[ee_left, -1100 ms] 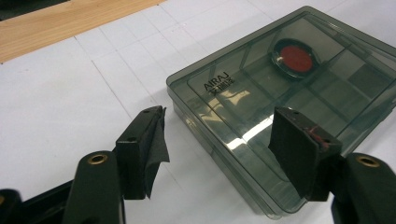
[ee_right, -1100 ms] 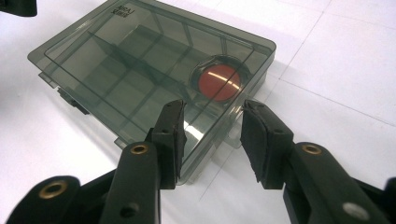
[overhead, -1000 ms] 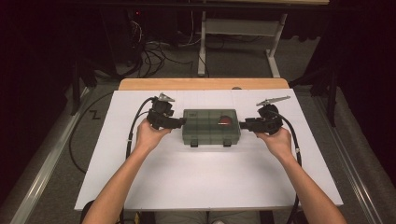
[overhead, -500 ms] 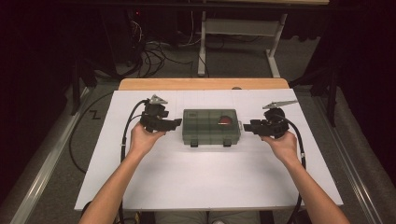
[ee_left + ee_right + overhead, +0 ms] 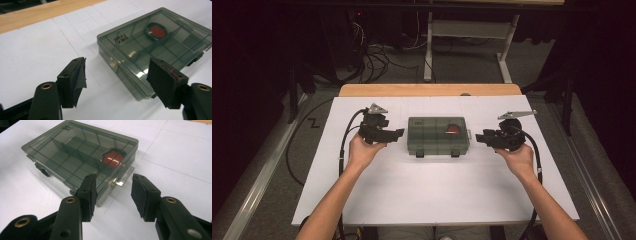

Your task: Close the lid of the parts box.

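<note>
Two hand-held grippers, one box. The smoky compartment box [image 5: 438,136] lies shut mid-bench, red disc [image 5: 453,130] in its far-right cell. Your left hand-held gripper [image 5: 398,132], jaws just opened wide, and right hand-held gripper [image 5: 480,136], jaws apart, flank it untouching. Risk: a one-sided push slides the light box across the white bench [image 5: 432,195].

Glossy smoky translucent plastic box [image 5: 155,47] on a matt white sheet [image 5: 437,190] over a wooden table [image 5: 427,90].
</note>
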A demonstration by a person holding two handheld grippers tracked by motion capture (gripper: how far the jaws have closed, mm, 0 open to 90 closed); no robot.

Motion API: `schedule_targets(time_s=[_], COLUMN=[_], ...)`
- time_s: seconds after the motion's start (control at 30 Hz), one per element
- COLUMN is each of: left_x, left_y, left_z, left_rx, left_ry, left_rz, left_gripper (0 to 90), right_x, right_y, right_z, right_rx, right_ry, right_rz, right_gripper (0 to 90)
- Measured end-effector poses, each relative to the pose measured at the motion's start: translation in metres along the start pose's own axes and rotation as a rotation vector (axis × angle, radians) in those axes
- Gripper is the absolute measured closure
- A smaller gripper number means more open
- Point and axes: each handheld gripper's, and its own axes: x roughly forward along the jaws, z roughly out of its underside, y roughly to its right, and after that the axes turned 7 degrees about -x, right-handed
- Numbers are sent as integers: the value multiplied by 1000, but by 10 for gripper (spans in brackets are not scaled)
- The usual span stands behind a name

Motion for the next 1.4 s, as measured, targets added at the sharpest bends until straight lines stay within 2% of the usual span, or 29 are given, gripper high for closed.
schedule_targets(time_s=[0.23,0.97,1.4], left_x=[-6,-22,-27], left_y=[-1,-6,-6], left_z=[4,17,23], left_rx=[2,12,23], left_ry=[31,84,92], left_rz=[-11,-5,-15], left_gripper=[292,301,300], right_x=[-4,-19,-25], right_y=[1,-1,-3], right_z=[6,20,29], right_rx=[6,-3,-8], right_ry=[7,58,78], right_rz=[0,22,33], right_gripper=[559,502,480])
